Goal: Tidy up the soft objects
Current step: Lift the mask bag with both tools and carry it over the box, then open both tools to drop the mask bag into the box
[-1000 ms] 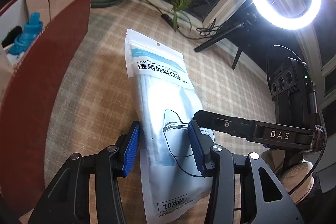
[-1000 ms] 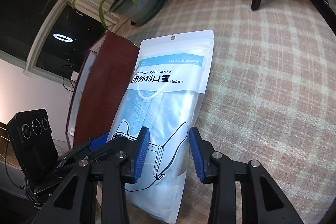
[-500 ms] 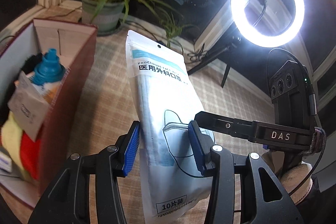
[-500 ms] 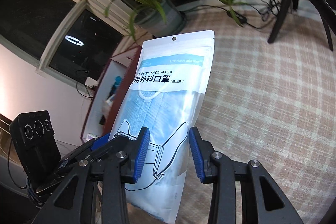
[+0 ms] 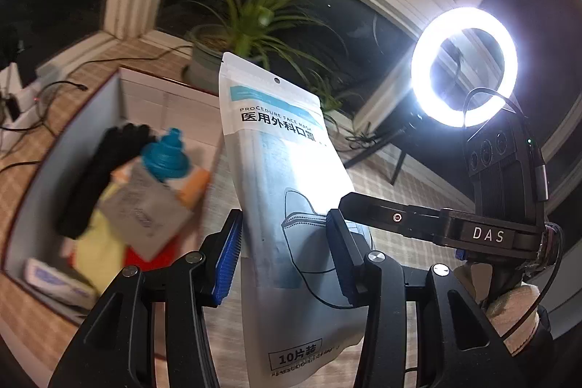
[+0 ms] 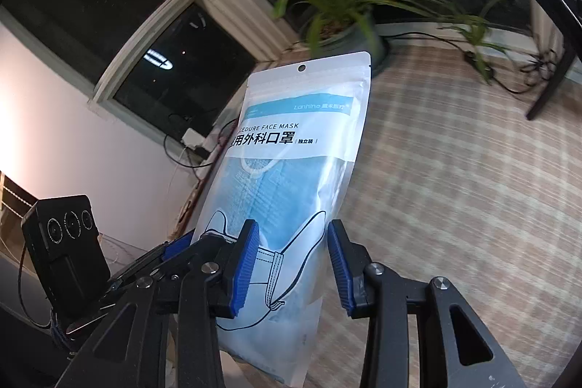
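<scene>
Both grippers: left gripper [image 5: 283, 257] and right gripper [image 6: 293, 270] have black frames, ribbed blue pads, silver screws; "DAS" marks the right one

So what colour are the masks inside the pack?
Light blue masks, clearest in the right wrist view.

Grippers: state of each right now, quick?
Left gripper: shut on the mask pack, one pad on each side.
Right gripper: shut on the same mask pack, lifted above the checked floor.
</scene>
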{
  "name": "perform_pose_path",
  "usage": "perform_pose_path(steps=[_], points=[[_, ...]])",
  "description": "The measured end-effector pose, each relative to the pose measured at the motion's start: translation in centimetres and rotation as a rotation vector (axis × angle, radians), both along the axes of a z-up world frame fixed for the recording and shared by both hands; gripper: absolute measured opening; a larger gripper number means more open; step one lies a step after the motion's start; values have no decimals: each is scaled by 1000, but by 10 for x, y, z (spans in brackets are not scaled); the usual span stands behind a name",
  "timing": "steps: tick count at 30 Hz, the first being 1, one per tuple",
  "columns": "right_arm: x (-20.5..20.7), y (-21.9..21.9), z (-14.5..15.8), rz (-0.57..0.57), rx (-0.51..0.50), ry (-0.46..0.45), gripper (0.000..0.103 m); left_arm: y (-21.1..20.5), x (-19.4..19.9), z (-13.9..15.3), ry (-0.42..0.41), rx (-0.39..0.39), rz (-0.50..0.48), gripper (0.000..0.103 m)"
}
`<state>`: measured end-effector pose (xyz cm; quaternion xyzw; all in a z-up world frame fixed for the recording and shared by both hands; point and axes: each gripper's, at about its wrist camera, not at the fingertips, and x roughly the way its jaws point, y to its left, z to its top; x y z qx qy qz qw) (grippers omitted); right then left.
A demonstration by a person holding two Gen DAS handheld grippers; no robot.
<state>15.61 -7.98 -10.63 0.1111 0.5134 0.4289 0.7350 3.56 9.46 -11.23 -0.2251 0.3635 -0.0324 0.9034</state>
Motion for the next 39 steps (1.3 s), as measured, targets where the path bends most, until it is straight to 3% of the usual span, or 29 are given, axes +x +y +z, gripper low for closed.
perform_pose_path(steps=[10, 22, 26, 28, 39], points=[[-22, 67, 4, 51, -9, -7, 36, 57, -24, 2, 3, 5, 57, 44], [-30, 125, -15, 69, -64, 12, 36, 109, -26, -22, 71, -39, 74, 46], [-29, 138, -19, 81, -52, 34, 29, 115, -20, -32, 101, -43, 58, 40], [-30, 145, -17, 80, -74, 0, 29, 115, -17, -36, 113, -27, 54, 38], [-24, 126, -11, 39, -57, -25, 30, 132, -29, -31, 111, -11, 116, 38]])
